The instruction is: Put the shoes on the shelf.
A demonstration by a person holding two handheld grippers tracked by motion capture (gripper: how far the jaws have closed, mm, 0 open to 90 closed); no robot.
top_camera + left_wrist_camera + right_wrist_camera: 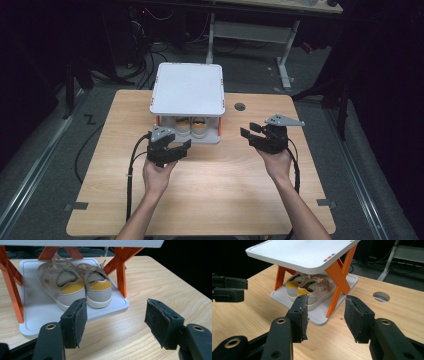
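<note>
Hovering mid-frame over the tabletop [210, 195], both the left hand-held gripper [176, 148] and right hand-held gripper [251, 131] gaped wide, empty; the shoes [75, 287] sat untouched on the rack's lower shelf [37, 310].

At frame centre the shoe rack [187, 89] has white shelves and orange crossed legs [338, 280]. On its lower shelf a pair of shoes [75, 283] is beige-grey, with yellow heel patches and pale laces. The table [220, 185] is light wood with a fine grain pattern. At lower left the left claw [176, 148] is black with a grey plate; the right claw [248, 131], mid-right, is likewise black with a grey plate. The floor [45, 150] is dark grey.
</note>
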